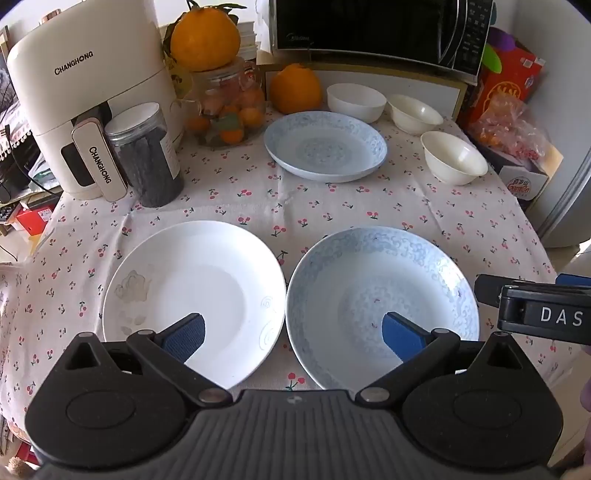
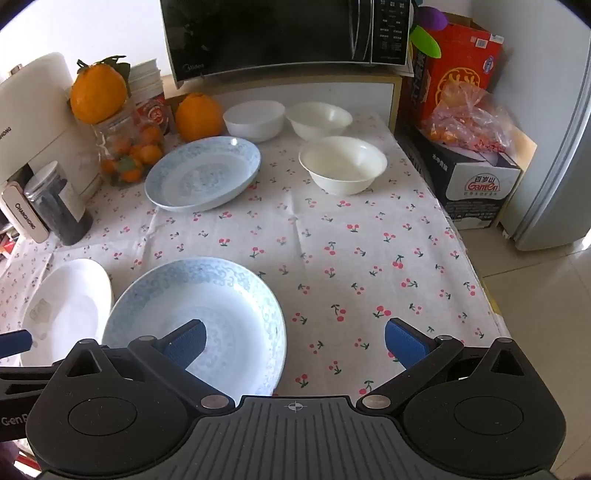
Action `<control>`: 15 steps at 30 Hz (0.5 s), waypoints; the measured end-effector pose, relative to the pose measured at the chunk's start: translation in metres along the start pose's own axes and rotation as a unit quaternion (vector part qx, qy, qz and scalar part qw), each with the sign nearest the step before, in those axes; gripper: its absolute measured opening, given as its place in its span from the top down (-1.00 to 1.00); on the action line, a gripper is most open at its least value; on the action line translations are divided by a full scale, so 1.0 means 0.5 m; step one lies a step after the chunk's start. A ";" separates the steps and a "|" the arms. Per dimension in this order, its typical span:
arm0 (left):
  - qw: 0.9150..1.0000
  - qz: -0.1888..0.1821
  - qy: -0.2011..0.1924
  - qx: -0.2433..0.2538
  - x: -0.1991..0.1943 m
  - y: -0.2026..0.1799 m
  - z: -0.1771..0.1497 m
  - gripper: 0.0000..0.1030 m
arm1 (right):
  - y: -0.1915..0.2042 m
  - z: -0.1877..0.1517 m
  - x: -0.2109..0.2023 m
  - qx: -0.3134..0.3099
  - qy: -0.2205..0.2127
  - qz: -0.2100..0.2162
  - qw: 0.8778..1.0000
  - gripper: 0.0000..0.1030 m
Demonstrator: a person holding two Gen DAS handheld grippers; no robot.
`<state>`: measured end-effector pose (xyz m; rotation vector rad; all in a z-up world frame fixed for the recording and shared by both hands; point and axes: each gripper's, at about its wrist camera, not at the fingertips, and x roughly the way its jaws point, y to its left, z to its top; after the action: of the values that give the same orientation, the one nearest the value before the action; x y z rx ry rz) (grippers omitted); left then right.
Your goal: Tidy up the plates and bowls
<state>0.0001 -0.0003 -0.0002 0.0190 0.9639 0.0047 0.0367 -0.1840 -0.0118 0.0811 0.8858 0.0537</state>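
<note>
**Inspection: both grippers spread wide, all dishes resting on the table**

Your left gripper point(image 1: 293, 332) hangs above the near edge of the table with its blue-padded fingers point(image 1: 184, 336) spread wide and nothing between them. One finger sits over the plain white shallow plate point(image 1: 192, 295), the other over the near pale-blue patterned plate point(image 1: 380, 299); whether either pad touches the china cannot be told. These two plates lie side by side, rims almost touching, on the cherry-print white tablecloth point(image 1: 332, 210).

Your right gripper point(image 2: 295, 341) is likewise fully released and empty. Its left finger point(image 2: 186, 341) hovers over that same near blue plate point(image 2: 207, 317); its right finger is over bare cloth.

A second pale-blue patterned plate point(image 1: 325, 146) sits farther back, near the middle of the table. Three white ceramic bowls stand apart behind and to the right of it: one nearest the microwave shelf point(image 1: 356, 101), one beside it point(image 1: 415, 112), and one closer to you at the right point(image 1: 454, 157). None are stacked.

Along the back you have a black microwave oven point(image 1: 380, 29), a cream air fryer point(image 1: 85, 110), a dark-filled clear jar point(image 1: 147, 162), a glass jar of small oranges point(image 1: 229, 110) with a large orange point(image 1: 205, 38) on top, and another large orange point(image 1: 295, 88) beside it.
</note>
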 end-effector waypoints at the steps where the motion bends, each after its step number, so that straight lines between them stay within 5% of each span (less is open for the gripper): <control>1: 1.000 0.000 0.000 0.000 0.000 0.000 0.000 -0.99 | 0.001 0.000 -0.001 0.000 0.000 0.000 1.000 -1.00; 15: 1.000 -0.001 -0.001 -0.003 0.000 -0.002 0.002 -0.99 | 0.018 0.003 -0.005 0.000 0.004 -0.003 1.000 -1.00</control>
<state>0.0012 -0.0013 0.0003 0.0120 0.9611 0.0051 0.0360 -0.1752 -0.0083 0.0778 0.8943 0.0498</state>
